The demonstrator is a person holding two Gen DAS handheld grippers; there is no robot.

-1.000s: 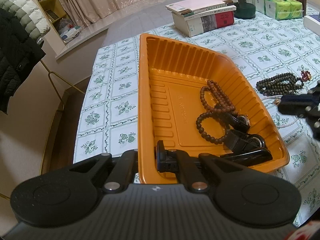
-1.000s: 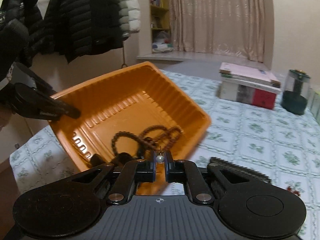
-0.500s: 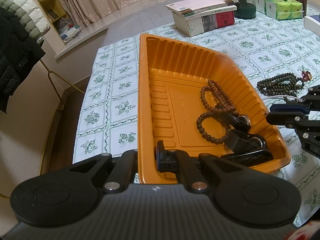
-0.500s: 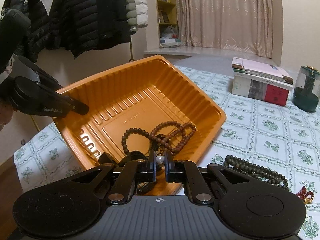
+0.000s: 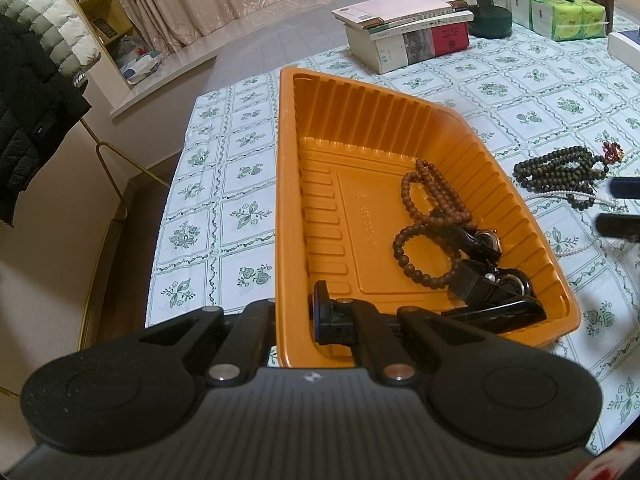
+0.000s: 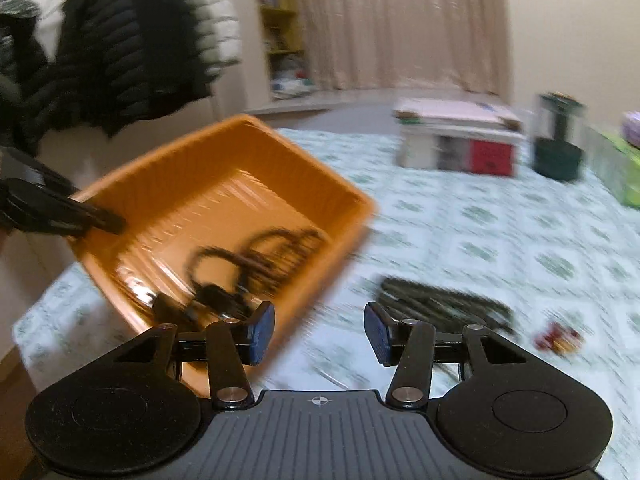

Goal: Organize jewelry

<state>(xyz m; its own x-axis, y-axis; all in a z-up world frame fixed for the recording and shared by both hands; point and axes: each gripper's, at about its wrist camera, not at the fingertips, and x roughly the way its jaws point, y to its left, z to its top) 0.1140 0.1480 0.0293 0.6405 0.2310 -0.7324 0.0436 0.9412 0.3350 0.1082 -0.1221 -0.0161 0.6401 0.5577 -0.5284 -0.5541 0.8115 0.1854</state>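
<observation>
Jaws of the left gripper [image 5: 292, 316] clench the orange tray's [image 5: 288, 184] rim, the right gripper's [image 6: 319, 338] opening empty beside it; dark beads [image 6: 444, 304] on the tabletop could snag.

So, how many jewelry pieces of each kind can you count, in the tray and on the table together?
Brown bead pile, in the orange tray: 1 (number of strands unclear)
Black-strap watches, in the tray: 2
Dark bead strand, on the table: 1
White pearl strand, on the table: 1
Total: 5
</observation>
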